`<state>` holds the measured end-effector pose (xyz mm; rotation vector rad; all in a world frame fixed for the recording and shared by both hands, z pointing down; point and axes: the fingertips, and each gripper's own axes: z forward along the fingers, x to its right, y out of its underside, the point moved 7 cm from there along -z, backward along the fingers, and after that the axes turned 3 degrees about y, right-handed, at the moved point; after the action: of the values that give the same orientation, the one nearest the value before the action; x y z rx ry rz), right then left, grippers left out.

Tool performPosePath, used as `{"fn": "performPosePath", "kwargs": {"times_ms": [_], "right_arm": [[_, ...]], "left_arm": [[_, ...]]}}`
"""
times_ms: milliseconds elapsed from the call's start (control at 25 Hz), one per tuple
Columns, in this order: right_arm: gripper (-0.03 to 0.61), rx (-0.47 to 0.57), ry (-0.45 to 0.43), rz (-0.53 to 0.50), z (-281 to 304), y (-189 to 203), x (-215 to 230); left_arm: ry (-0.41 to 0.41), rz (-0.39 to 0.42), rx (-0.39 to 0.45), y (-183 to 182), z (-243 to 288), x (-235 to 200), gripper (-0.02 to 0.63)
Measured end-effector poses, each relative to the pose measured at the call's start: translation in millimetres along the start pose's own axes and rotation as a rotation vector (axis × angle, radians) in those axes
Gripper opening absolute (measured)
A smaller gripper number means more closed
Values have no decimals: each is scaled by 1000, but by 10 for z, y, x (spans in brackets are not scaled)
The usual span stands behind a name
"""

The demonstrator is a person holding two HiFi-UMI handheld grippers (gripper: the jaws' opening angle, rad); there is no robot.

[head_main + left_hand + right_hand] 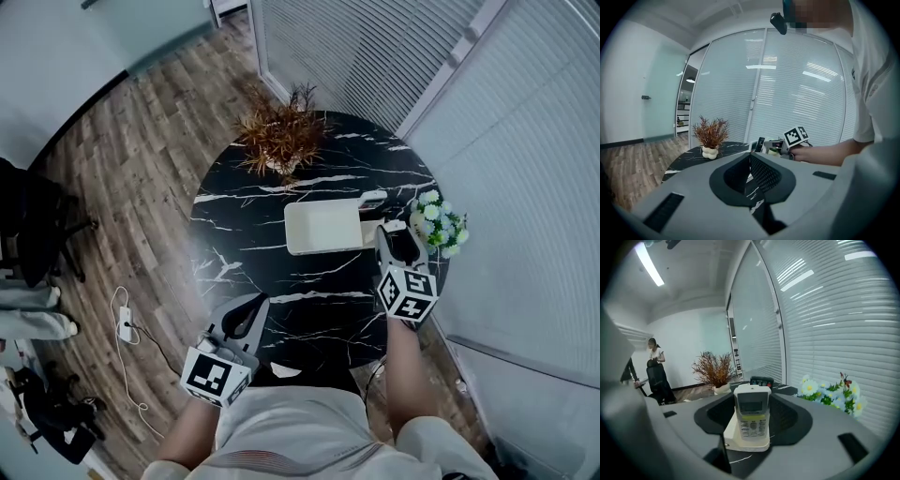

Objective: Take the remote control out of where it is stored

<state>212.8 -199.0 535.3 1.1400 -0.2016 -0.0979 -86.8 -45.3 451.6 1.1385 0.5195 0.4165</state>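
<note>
A white remote control (752,413) with a grey screen and a yellow-green band stands upright in a low white holder (740,440). My right gripper (752,397) is open around it, with a jaw on each side and a gap between pads and remote. In the head view this gripper (392,234) reaches over the right part of the black marble table (253,244), its tips at the holder (394,226). My left gripper (249,307) hangs shut and empty near the table's front edge; in its own view (750,157) the tips meet.
A white rectangular box (322,228) lies mid-table, left of the holder. A dark remote (761,380) stands behind. White flowers (441,222) sit at the right rim and a dried rust plant (281,136) at the back. A glass wall with blinds runs to the right. A person (654,366) stands far off.
</note>
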Motion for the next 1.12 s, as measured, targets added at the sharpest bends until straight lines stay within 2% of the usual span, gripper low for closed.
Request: {"fn": "performPosePath", "kwargs": {"times_ms": [120,200,320,520,840,1120], "right_arm": [[241,-9,-35,-46,-294,-133,-23],[239,-57,-58,-103,-474,-137,-47],[239,-169,-88,-167,-692,5,-68],[238,-408,-111,-221,-864,536,-53],[238,-607,-76,-373,-739,1182,-44],[235,-697,-121,-508,-383,1424,-161]], "left_arm": [[17,2,20,-15,-15,17,9],[27,4,33,-35,-24,27,9],[42,6,47,-61,-33,37,9],[56,4,53,-83,-40,51,9],[57,8,46,-41,-92,82,9],[42,3,43,-31,-103,77,9]]}}
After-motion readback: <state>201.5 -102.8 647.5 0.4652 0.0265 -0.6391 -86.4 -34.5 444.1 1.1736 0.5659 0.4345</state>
